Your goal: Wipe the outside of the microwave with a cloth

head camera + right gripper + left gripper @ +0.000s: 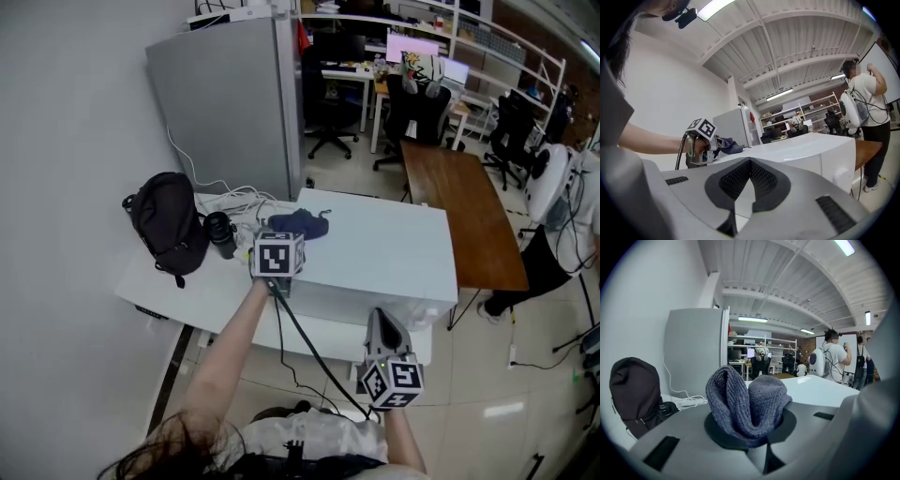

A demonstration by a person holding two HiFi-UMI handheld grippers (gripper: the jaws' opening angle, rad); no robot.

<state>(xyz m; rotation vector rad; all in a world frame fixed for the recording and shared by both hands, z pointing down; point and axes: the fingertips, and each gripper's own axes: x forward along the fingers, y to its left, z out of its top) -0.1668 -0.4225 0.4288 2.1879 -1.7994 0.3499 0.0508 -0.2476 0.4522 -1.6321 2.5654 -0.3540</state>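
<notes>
I have the left gripper (283, 236) clamped on a dark blue-grey knitted cloth (298, 223). In the left gripper view the fabric bulges up in two folds between the closed jaws. The cloth rests on the top panel of the white box-shaped microwave (384, 253), at its rear left corner, and the gripper's marker cube sits just off the left edge.

My right gripper (381, 321) hangs low in front of the microwave, near its right front corner and apart from it. In the right gripper view the black ribbed pads meet at their tips with nothing between them. That view also shows the microwave's front face, with a round white knob (841, 178) at the near end. I cannot see inside the microwave from any view.

The microwave stands on a white rectangular table (178, 291). To its left on the table is a black fabric backpack (169, 220), slumped and closed, so its contents are hidden. A short black cylinder (221, 232) stands just beside the backpack, with loose white cables (234, 200) lying behind it. A tall grey metal cabinet (230, 103) rises behind the table, and a brown wooden tabletop (469, 211) runs off to the right.
</notes>
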